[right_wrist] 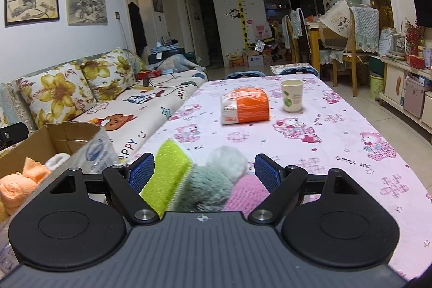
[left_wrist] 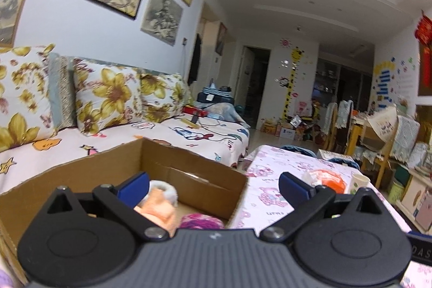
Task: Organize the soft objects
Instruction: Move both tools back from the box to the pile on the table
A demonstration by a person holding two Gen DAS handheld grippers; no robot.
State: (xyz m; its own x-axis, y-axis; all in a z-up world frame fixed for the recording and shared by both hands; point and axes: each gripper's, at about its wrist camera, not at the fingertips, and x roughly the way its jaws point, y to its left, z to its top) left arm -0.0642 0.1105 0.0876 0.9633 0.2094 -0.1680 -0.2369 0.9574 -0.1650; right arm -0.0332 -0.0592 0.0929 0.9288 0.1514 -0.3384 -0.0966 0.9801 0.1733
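Note:
A cardboard box (left_wrist: 199, 180) stands at the table's left end, by the sofa. Inside lie a peach plush with a white cuff (left_wrist: 159, 204) and a purple-pink yarn ball (left_wrist: 201, 220). My left gripper (left_wrist: 213, 184) is open and empty above the box. My right gripper (right_wrist: 203, 170) is open over the table; between its jaws lie a lime-green sponge (right_wrist: 167, 174), a grey-green fluffy toy (right_wrist: 216, 180) and a pink soft piece (right_wrist: 245, 193). The box (right_wrist: 62, 136) shows at left in the right wrist view, with orange plush (right_wrist: 19, 185) and a plastic tissue pack (right_wrist: 94, 153).
On the pink bear-print tablecloth (right_wrist: 337, 142) sit an orange-and-white packet (right_wrist: 244, 105) and a paper cup (right_wrist: 291, 95). A sofa with floral pillows (right_wrist: 81, 88) runs along the left. Chairs and a cabinet (right_wrist: 399, 88) stand at the far right.

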